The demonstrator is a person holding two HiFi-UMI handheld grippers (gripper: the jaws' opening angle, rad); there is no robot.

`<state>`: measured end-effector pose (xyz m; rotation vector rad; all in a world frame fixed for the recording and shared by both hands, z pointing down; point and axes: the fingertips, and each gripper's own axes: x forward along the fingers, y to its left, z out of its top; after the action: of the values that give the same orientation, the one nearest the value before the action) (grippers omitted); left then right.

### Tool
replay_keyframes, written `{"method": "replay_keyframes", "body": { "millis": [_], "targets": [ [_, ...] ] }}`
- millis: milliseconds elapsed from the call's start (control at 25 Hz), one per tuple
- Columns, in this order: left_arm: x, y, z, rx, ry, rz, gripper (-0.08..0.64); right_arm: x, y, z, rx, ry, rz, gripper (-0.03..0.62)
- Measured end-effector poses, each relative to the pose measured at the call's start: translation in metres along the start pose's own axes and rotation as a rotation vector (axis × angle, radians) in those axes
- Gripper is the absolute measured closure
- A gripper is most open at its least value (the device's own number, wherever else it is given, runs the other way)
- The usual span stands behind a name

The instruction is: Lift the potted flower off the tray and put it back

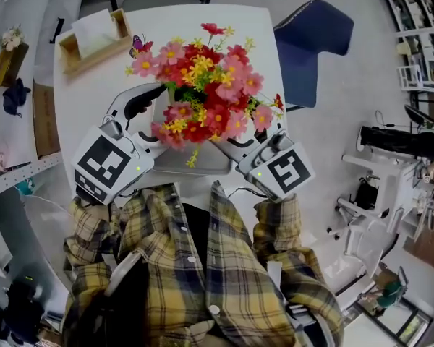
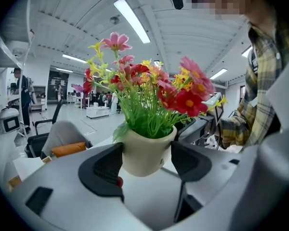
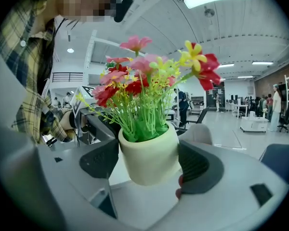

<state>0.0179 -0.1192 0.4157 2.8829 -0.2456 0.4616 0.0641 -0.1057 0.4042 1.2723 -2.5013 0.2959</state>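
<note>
I am squeezing the upright potted flower [image 1: 202, 92] over the tray [image 1: 202, 166], left tongs [image 2: 145, 160] from eight o'clock, right tongs [image 3: 148, 160] from four.

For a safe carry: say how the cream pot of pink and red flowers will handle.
Likely top-heavy: the flower spray spreads wider than the smooth cream pot, so it may tip. Its rounded, tapering wall could slip.

The person wears a yellow-and-grey plaid shirt [image 1: 228, 266] with pale buttons, open over a dark top [image 1: 195, 230]. The left gripper [image 2: 145, 162] and right gripper [image 3: 149, 165] have pale grey shells and black ribbed pads [image 2: 103, 170]. Each carries a white cube [image 1: 105, 166] with black square markers and a tiny green dot, perhaps a light.
</note>
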Motion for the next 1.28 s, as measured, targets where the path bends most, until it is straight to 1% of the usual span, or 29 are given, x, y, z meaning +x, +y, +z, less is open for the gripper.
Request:
{"method": "replay_keyframes", "body": {
  "millis": [80, 240, 360, 560, 760, 1120, 1280],
  "targets": [
    [-0.002, 0.000, 0.003, -0.005, -0.015, 0.007, 0.241, -0.001, 0.000, 0.004, -0.002, -0.011, 0.000, 0.227],
    [-0.006, -0.005, 0.010, -0.043, -0.035, 0.015, 0.241, -0.005, 0.002, 0.014, -0.011, -0.050, 0.007, 0.228],
    [-0.007, -0.005, 0.008, -0.049, -0.043, 0.018, 0.241, -0.004, 0.001, 0.015, -0.022, -0.080, 0.006, 0.227],
    [-0.009, -0.005, 0.007, -0.057, -0.059, 0.025, 0.241, -0.004, 0.005, 0.008, 0.028, -0.054, 0.009, 0.227],
    [-0.011, -0.007, 0.008, -0.070, -0.061, 0.027, 0.241, -0.006, 0.008, 0.010, 0.051, -0.060, 0.019, 0.227],
    [-0.012, -0.006, 0.008, -0.058, -0.065, 0.023, 0.241, -0.005, 0.008, 0.011, 0.041, -0.067, 0.010, 0.228],
    [-0.011, -0.005, 0.008, -0.061, -0.060, 0.029, 0.241, -0.004, 0.008, 0.012, 0.038, -0.088, 0.006, 0.228]
  ]
}}
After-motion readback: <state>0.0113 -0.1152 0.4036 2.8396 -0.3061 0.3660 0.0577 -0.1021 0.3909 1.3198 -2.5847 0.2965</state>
